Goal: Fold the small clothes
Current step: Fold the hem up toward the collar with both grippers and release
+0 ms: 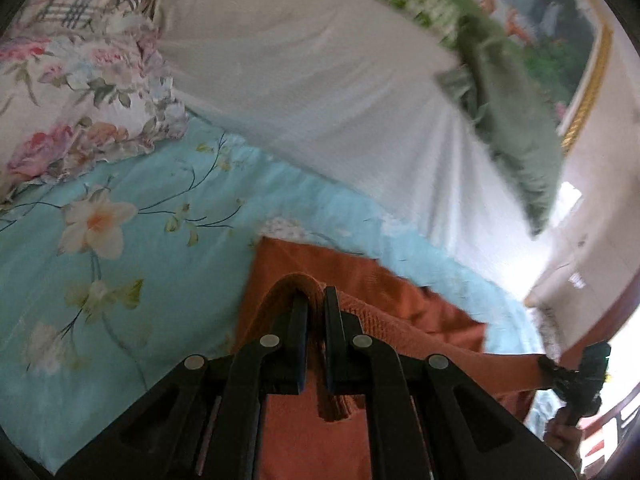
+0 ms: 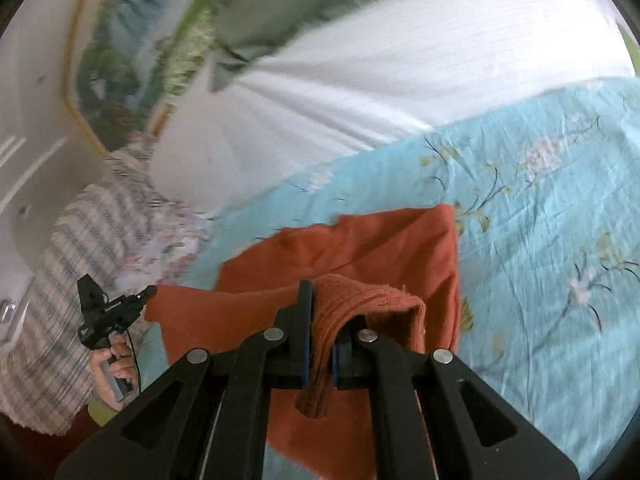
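From the left wrist camera we see our left gripper (image 1: pixel 316 300) clamped on a folded edge of the orange garment (image 1: pixel 372 280), whose ribbed hem loops over the left finger and drops between the two. The rest of the cloth hangs below the jaws and spreads toward the lower right, above the light blue floral bedsheet (image 1: pixel 120 248). Its far end reaches the right gripper (image 1: pixel 576 376), seen small at the right edge with a hand (image 1: pixel 560 438) under it; the fisheye rim cuts off most of that hand. A floral pillow (image 1: pixel 80 100) lies at upper left, a white pillow (image 1: pixel 304 80) beside it, and a green cloth (image 1: pixel 516 140) against a framed landscape picture (image 1: pixel 556 32), all smeared by blur.

From the right wrist camera, our right gripper (image 2: pixel 320 304) is pinched shut on a bunched ribbed edge of the same garment (image 2: pixel 380 248), which drapes over the right finger and hides its tip. The cloth stretches left to the other gripper (image 2: pixel 148 292), held by a hand (image 2: pixel 114 364); we cannot make out its jaws at this size. We see no containers in either view. A checked fabric (image 2: pixel 80 264) at lower left is blurred, and we cannot tell what it is.
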`<state>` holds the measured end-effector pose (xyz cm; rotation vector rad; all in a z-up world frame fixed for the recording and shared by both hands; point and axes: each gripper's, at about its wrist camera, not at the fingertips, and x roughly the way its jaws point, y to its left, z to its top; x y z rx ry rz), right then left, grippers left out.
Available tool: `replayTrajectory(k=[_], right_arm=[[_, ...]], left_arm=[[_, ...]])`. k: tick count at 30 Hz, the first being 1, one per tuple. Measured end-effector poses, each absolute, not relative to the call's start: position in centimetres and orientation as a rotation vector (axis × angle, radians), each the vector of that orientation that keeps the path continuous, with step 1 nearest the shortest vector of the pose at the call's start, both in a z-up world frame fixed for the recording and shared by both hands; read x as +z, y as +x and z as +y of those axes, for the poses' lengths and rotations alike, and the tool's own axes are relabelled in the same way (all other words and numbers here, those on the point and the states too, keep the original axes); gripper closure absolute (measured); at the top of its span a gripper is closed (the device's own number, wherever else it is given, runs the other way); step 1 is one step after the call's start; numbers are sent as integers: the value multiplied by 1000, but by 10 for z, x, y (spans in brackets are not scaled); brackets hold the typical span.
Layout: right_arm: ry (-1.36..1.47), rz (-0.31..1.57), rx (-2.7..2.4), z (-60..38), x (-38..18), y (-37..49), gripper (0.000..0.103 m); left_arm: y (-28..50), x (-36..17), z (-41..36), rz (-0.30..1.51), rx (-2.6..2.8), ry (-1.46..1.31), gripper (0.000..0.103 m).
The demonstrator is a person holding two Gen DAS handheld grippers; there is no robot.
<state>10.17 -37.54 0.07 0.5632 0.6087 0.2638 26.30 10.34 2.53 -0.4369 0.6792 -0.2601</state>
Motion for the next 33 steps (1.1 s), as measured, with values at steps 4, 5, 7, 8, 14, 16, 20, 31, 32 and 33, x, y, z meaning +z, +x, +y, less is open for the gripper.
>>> replayTrajectory(k=[4,5,7,8,14,16,20,31,32,33], right_arm=[[566,689,220,-384,-23,142,95],[565,709,213,-384,-29,150,95],[557,750,201,-385,-41,166,95],[549,769,185,-386,-48,173,95],[613,886,145,-397,-85,198,95],[673,871,156,-406,-83,193,93],[694,763,64,-416,-55,161,58],[87,975,314,-267,-64,152,46],[74,973,301,-267,-65,159,46],[82,967,286,-273,-65,166,47]], left_arm=[[303,-4,93,756,-225,-408,98],[312,-12,90,773,-208,-395,98],[327,-28,88,805,-183,-380,98],[333,-36,88,820,-174,-381,98],[354,-70,88,878,-135,-396,95],[351,-69,90,881,-140,-414,95],[321,-48,88,860,-170,-402,76],[264,-71,-35,986,-490,15,67],[270,-71,-36,984,-490,21,67],[278,-70,-35,986,-492,11,67]])
